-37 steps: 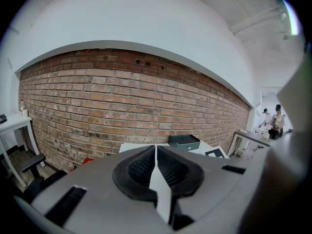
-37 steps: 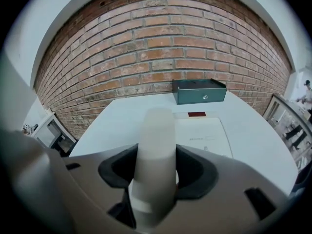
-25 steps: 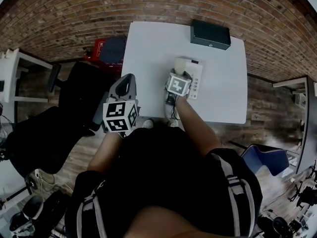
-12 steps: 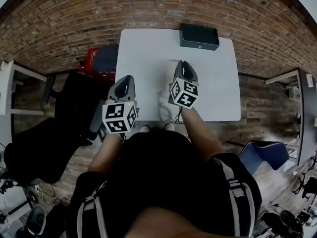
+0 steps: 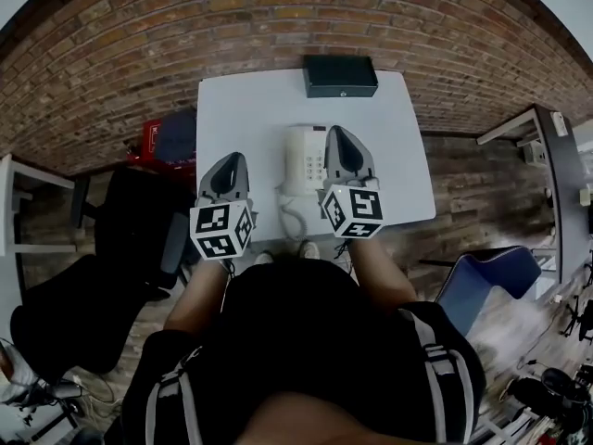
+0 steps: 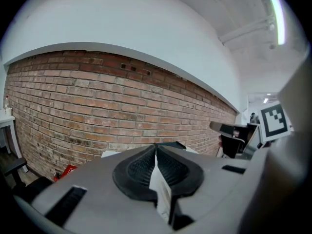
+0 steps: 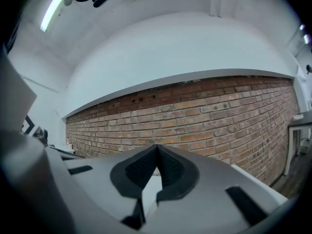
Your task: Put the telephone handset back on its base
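A white telephone (image 5: 302, 159) stands in the middle of the white table (image 5: 241, 109). Its handset seems to lie along the left side of the base, and the coiled cord (image 5: 289, 217) trails toward the front edge. My right gripper (image 5: 336, 137) hovers just right of the phone, shut and holding nothing. To the left of the phone, over the table's front left part, my left gripper (image 5: 232, 159) is also shut and empty. In both gripper views the pads (image 6: 156, 155) (image 7: 157, 155) meet, pointing at the brick wall.
A black box (image 5: 340, 75) sits at the table's back edge. A red crate (image 5: 162, 137) and a black chair (image 5: 139, 230) stand left of the table. There is a blue chair (image 5: 482, 281) at the right and a brick wall (image 5: 296, 17) behind.
My right gripper has lifted off the phone, drawn back to its right side and shut. The left gripper stayed shut near the table's front left.
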